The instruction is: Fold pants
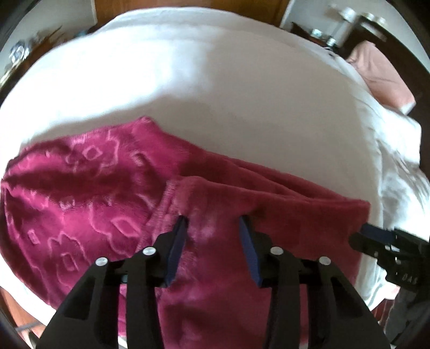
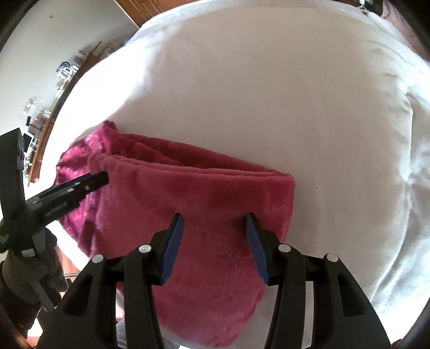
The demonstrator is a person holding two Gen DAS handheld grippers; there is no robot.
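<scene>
Plush magenta pants (image 1: 113,188) with a pale embossed pattern lie on a white bed (image 1: 215,88). A plainer folded layer lies over their right part, with its edge running across the right wrist view (image 2: 204,193). My left gripper (image 1: 213,218) is open over the folded edge, fingers wide apart with fabric between them. My right gripper (image 2: 213,216) is open above the folded stack, its fingers spread over the cloth. Each gripper shows in the other's view: the right one at the fold's right corner (image 1: 376,236), the left one at the fold's left corner (image 2: 88,182).
A pink pillow (image 1: 381,77) lies at the bed's far right beside rumpled white bedding (image 1: 397,166). A dark nightstand with jars (image 1: 357,24) stands beyond it. A cluttered wooden shelf (image 2: 53,88) runs along the left wall. White bedspread stretches beyond the pants.
</scene>
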